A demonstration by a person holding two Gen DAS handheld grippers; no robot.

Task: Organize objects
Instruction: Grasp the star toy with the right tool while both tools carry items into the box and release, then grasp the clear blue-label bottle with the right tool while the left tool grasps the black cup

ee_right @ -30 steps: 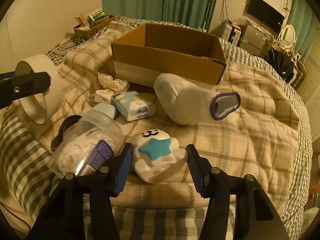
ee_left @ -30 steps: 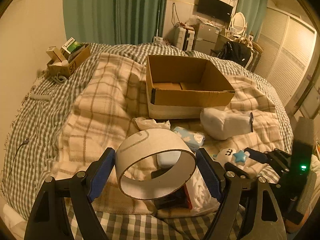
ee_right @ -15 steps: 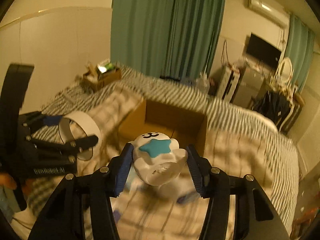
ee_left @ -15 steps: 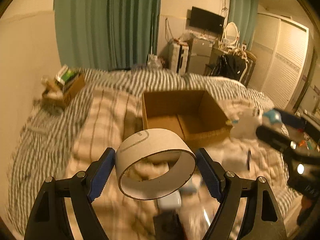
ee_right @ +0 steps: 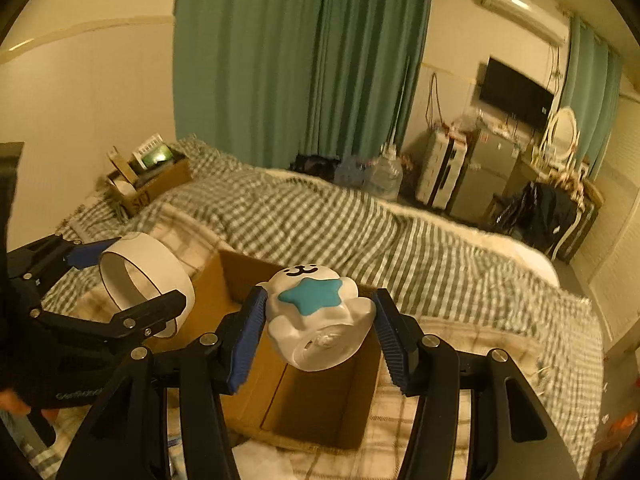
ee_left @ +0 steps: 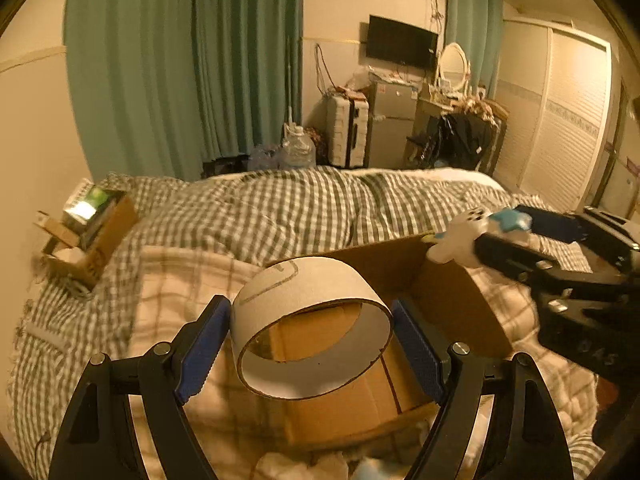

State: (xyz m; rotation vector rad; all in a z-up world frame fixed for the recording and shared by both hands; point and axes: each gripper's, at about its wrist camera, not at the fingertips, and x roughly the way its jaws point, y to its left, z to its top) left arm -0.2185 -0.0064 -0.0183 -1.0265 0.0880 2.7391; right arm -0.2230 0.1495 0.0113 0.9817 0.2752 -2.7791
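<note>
My left gripper (ee_left: 312,344) is shut on a wide white cardboard tape ring (ee_left: 308,376) and holds it in the air over the open brown cardboard box (ee_left: 452,300). My right gripper (ee_right: 318,330) is shut on a white toy with a blue star and a smiling face (ee_right: 316,312), held above the same box (ee_right: 320,404). The ring (ee_right: 146,280) and the left gripper show at the left of the right wrist view. The toy (ee_left: 464,236) and the right gripper show at the right of the left wrist view.
The box sits on a plaid blanket (ee_left: 180,280) over a green checked bed cover (ee_left: 280,212). A small carton of items (ee_left: 86,232) stands at the bed's far left. Loose white items (ee_left: 304,464) lie before the box. Curtains, suitcase and wardrobe stand beyond the bed.
Both grippers have lifted off the bed with their objects and moved forward over the open box. The bottle, tissue pack and sock have dropped out of view.
</note>
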